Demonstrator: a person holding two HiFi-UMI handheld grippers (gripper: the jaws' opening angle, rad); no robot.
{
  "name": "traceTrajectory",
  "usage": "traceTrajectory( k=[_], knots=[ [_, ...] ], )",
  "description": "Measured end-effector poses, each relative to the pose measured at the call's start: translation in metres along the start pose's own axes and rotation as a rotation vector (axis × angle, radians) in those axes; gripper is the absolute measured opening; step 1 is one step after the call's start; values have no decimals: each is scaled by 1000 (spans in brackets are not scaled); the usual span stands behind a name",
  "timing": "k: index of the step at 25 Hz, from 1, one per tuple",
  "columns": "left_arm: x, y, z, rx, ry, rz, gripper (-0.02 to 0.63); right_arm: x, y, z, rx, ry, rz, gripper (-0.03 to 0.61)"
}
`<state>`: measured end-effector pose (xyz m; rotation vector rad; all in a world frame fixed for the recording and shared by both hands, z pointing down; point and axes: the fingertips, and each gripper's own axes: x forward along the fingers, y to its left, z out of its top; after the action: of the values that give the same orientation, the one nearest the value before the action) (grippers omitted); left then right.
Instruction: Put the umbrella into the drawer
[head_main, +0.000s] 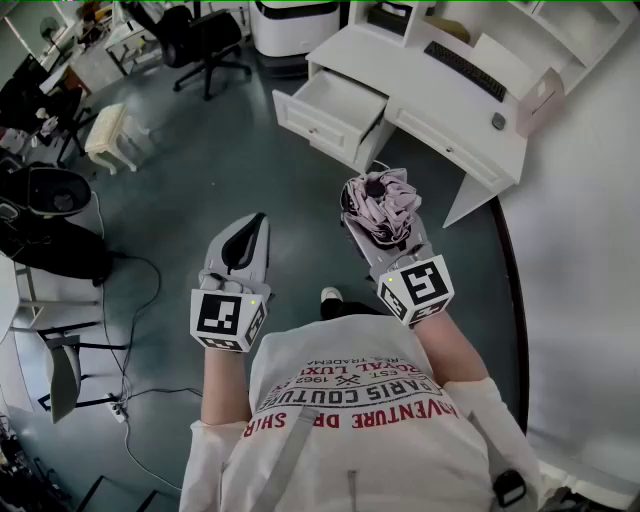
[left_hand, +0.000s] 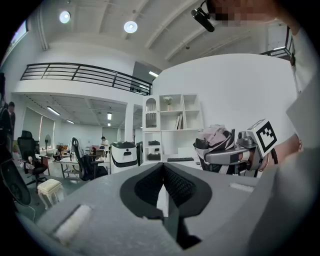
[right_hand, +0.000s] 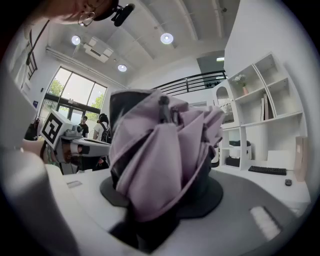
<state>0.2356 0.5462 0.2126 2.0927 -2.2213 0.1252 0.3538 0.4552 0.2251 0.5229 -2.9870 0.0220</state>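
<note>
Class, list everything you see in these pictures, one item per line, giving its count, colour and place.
umbrella: one, mauve, folded, in the right gripper
drawer: one, white, pulled open from the desk
desk: one, white, ahead of the person
keyboard: one, black, on the desk
office chair: one, black, left of the desk
stool: one, cream, far left of the drawer
left gripper: one, grey, fingers together, empty
right gripper: one, grey, shut on the umbrella
</note>
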Motion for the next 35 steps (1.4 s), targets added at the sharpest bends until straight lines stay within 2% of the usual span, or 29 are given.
traceTrajectory(
  k=[11,20,27,31,35],
  knots=[
    [5,21,-3,-26,4,-9,6,20,5,1,21,13,-15,212],
    [21,42,-18,-34,28,1,8,54,-10,-20,65,60,-4,212],
    [80,101,-28,-27,52,58,6,135,-54,-38,91,89,-2,212],
    [135,144,-21,19,74,93,6,201,-96,-32,87,91,11,212],
    [202,177,-9,31,58,57,8,266,-139,-27,77,99,27,213]
  ],
)
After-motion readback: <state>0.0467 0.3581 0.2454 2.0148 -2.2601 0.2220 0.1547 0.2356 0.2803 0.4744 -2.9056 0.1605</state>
